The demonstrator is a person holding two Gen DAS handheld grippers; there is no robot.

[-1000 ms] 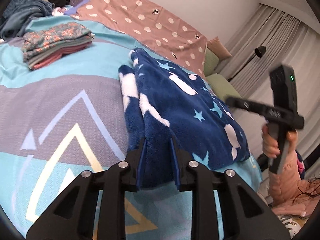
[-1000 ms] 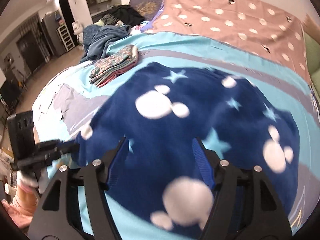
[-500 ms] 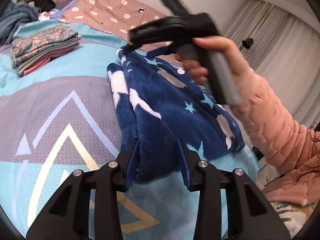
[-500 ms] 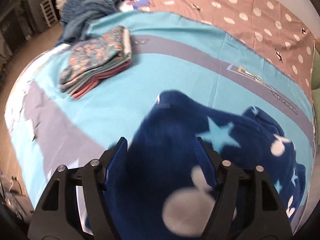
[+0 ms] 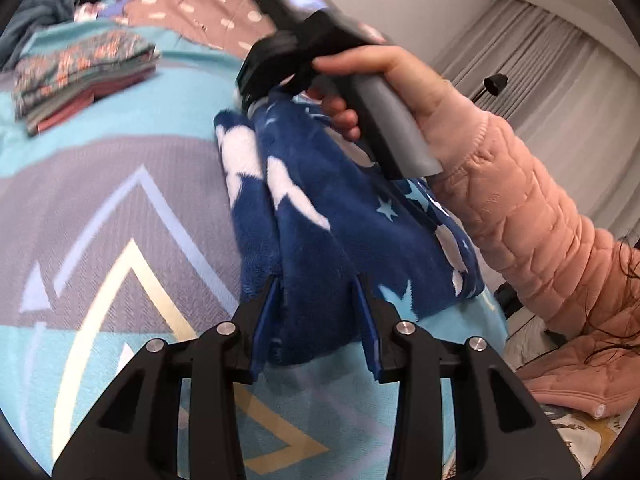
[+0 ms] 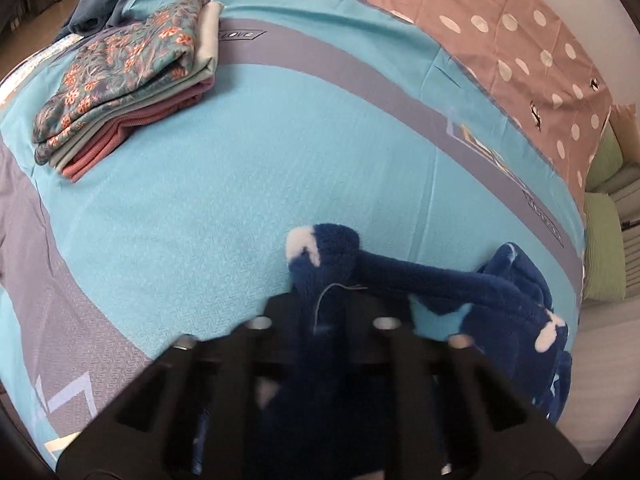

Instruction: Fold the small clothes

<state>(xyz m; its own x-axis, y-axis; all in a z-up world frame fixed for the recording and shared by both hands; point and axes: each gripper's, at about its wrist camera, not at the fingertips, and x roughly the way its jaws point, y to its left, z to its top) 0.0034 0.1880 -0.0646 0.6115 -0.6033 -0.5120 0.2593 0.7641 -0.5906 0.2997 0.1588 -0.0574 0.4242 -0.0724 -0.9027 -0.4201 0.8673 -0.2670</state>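
Nearest the bed's near edge, the left gripper (image 5: 316, 312) has its blue-lined jaws set apart around the near end of the navy fleece garment (image 5: 320, 232); the plush fills the gap, but whether the pads actually pinch it cannot be told. If they are only straddling it, that end will likely slide out as soon as the other end is carried over, and the fold would skew.

The garment lies on the turquoise bedspread (image 6: 224, 200), running from the near edge toward the middle of the bed. It is thick, deep-pile fleece with white blobs and pale stars, already bunched into a long ridge. Such bulk tends to spring open rather than hold a crease.

At its far end, the right gripper (image 6: 320, 300) is clamped on a corner of the fleece, with the cloth drawn tight into a rope between its fingers. A loose thread (image 6: 326, 300) hangs there. The bite looks small, so a hard pull might strip the corner free.

Toward the bed's far left corner sits a stack of folded clothes (image 6: 124, 88), flat thin fabrics with squared edges, floral on top. Beyond lies a brown dotted cover (image 6: 500, 28).
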